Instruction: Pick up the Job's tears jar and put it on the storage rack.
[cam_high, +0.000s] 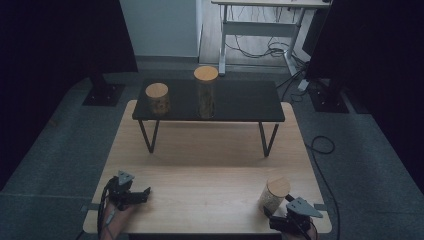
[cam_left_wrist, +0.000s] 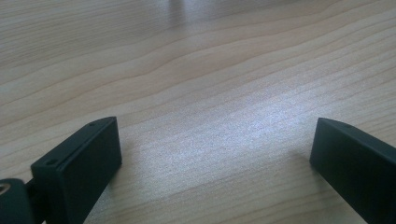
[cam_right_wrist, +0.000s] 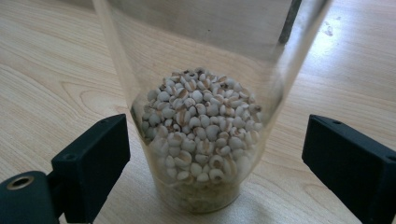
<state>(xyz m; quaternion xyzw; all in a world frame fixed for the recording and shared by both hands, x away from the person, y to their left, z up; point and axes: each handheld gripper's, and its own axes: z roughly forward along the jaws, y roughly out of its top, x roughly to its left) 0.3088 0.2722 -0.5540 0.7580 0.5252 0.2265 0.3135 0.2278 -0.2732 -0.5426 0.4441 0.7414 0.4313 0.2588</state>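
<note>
Grain-filled jar (cam_right_wrist: 198, 135) between the right hand-held gripper's (cam_right_wrist: 215, 154) parted jaws, untouched; cork lid (cam_high: 278, 186) visible from above.

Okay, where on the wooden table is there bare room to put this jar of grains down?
The widest free patch is the wooden table between the left gripper and the grain jar, in front of the black shelf's legs. The shelf's right half is bare; its left half holds two jars.
</note>
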